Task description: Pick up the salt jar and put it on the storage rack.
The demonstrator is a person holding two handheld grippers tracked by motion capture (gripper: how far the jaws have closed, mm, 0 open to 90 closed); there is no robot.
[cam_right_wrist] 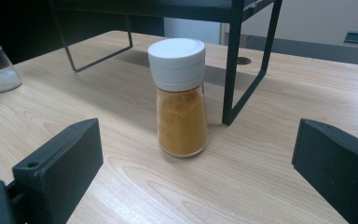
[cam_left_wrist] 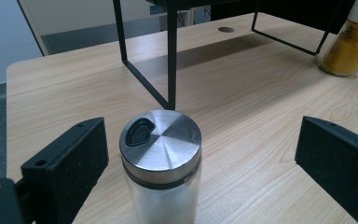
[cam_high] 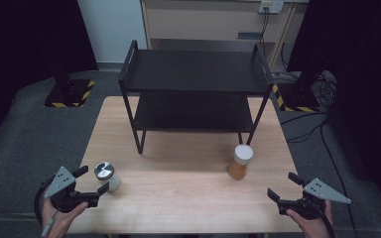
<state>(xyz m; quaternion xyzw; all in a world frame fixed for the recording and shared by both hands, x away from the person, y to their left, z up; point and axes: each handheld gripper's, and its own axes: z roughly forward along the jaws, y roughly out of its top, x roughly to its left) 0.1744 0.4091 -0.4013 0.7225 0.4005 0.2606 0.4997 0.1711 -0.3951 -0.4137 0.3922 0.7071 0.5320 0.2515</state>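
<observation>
Nothing looks placed yet. The left claw (cam_left_wrist: 196, 163) gapes wide around the steel-lidded shaker (cam_left_wrist: 161, 163), gripping nothing. The black rack (cam_high: 193, 84) stands bare mid-surface. The spice jar (cam_right_wrist: 179, 98) waits ahead of the right claw (cam_right_wrist: 196, 168), open and empty-handed.

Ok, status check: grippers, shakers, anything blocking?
Left gripper open around metal-lidded shaker. Right gripper open, short of orange spice jar. Both upright on table. Black rack behind; nothing blocking.

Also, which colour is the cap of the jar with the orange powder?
White; the cap shows best in the right gripper view.
</observation>
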